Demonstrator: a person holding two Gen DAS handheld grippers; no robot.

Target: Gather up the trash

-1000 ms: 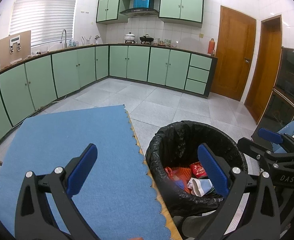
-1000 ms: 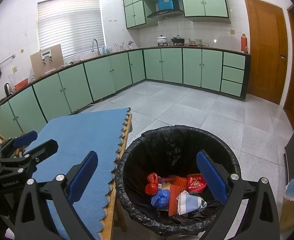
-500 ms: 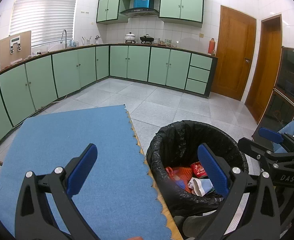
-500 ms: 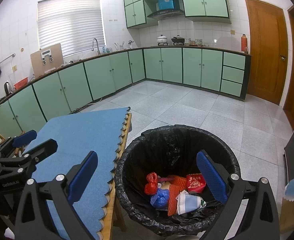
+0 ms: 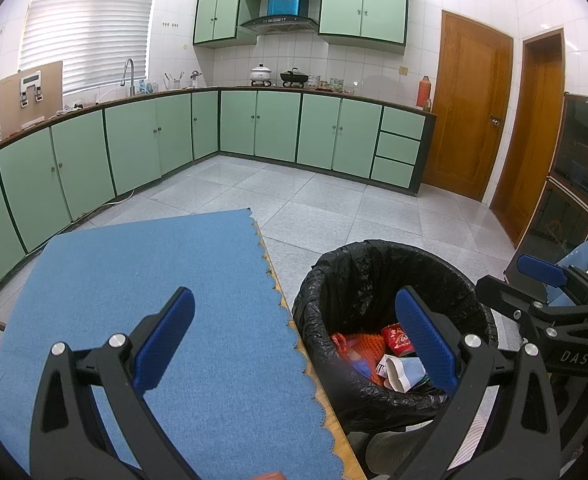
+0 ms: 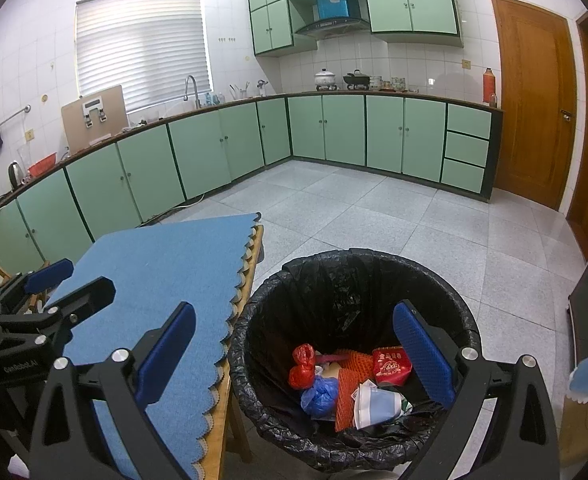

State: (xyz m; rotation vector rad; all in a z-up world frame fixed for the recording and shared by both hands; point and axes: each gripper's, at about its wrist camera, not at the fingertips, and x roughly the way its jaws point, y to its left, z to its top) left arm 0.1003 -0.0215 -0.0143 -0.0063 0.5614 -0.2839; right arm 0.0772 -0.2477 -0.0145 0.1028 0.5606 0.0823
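A round bin lined with a black bag [image 6: 358,280] [image 5: 378,264] stands on the floor just right of the table. Inside lie a red knotted bag [image 6: 303,366], a blue bag [image 6: 320,396], orange mesh [image 6: 348,388], a red packet [image 6: 392,366] [image 5: 398,338] and a white-blue wrapper [image 6: 378,404] [image 5: 404,370]. My right gripper [image 6: 294,350] hangs open above the bin with nothing between its fingers. My left gripper [image 5: 294,338] is open and empty over the table's right edge. The blue mat [image 5: 154,300] [image 6: 166,264] on the table is bare where it shows.
Green cabinets [image 5: 278,128] line the far and left walls under a counter with pots and a sink. Wooden doors [image 5: 470,116] stand at the right, a dark glass cabinet [image 5: 578,168] beyond them. Grey floor tiles [image 6: 414,220] spread behind the bin.
Both grippers have stayed open and almost still. The views shift only slightly; the trash in the bin lies as before.
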